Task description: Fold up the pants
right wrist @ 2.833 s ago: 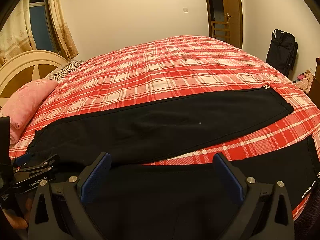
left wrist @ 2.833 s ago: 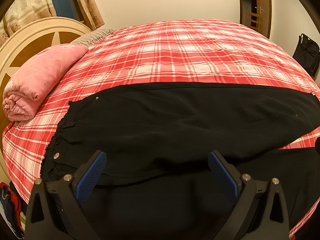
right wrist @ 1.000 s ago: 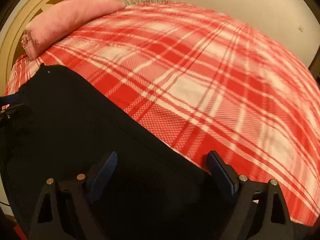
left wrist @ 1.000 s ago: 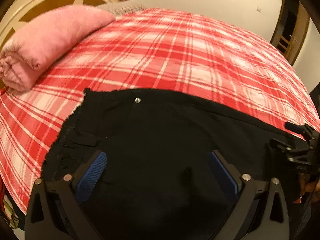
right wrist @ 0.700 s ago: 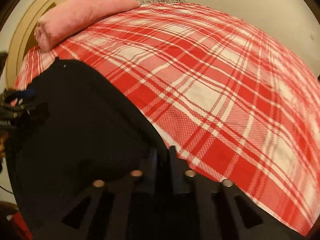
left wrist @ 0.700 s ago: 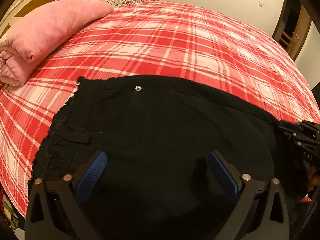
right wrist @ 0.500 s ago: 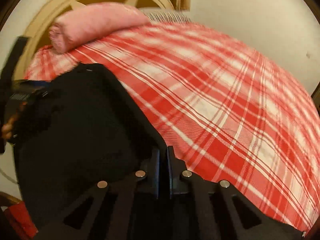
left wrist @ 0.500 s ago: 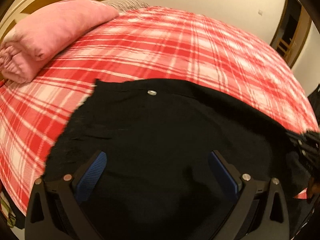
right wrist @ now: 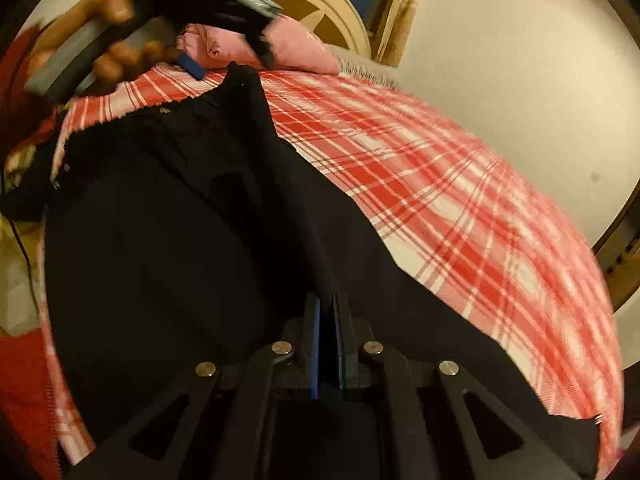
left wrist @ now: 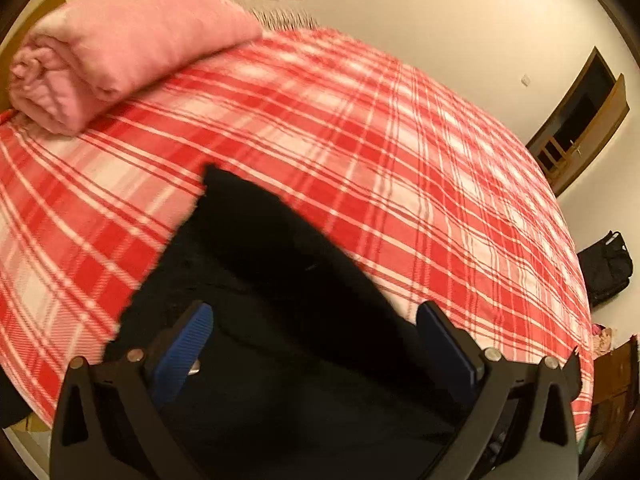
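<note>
Right tongs (right wrist: 328,332) are pinched fully together on a fold of the black pants (right wrist: 168,240), the dark cloth bunching up around the blue pads. Left tongs (left wrist: 316,344) gape wide with nothing between the pads; black fabric lies beneath them, and the right wrist view shows them raised near the waistband corner, gripped by the left hand (right wrist: 100,36). The pants lie on the bed (left wrist: 400,168) with its red plaid cover, waistband toward the pink rolled blanket (left wrist: 120,44) by the headboard (right wrist: 316,8). This cloth looks soft, limp and fairly light, so it will likely sag and drag wherever it is unsupported. Hems, seams and the thicker waistband probably offer the firmest purchase; a pinch in a single mid-panel layer may slip or pull only the top layer.
</note>
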A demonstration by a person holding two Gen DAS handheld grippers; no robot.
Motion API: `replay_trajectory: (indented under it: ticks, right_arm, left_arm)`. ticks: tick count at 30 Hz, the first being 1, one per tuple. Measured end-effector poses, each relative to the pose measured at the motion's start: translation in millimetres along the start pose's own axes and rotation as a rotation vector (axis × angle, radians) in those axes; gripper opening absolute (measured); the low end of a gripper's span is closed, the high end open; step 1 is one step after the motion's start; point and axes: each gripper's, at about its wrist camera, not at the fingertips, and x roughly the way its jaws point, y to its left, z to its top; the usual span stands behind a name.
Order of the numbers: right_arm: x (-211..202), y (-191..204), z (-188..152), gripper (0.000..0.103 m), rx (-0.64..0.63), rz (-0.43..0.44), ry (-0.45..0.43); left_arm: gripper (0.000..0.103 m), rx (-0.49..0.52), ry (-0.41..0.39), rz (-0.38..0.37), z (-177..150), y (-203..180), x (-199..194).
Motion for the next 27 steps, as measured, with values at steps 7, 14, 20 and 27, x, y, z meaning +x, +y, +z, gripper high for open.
replay_trajectory:
  ticks: [7,14,20,27]
  right_arm:
    - [-4,-9,-1,0.006,0.082,-0.007,-0.031]
    - [-30,-32,17,0.006,0.163,0.036,-0.078]
    - [-86,-32,17,0.005,0.162,0.091,-0.123]
    - [-119,25,-11,0.005,0.059,0.158,-0.073]
  left_arm:
    - [0.095,0.003,0.118,0.092,10,-20,56]
    - [0.017,-0.119,0.135,-0.105,-1,3,54]
    - [0.015,-0.096,-0.02,-0.248,-27,9,-30]
    - [0.015,-0.038,-0.064,-0.22,-94,32,-89]
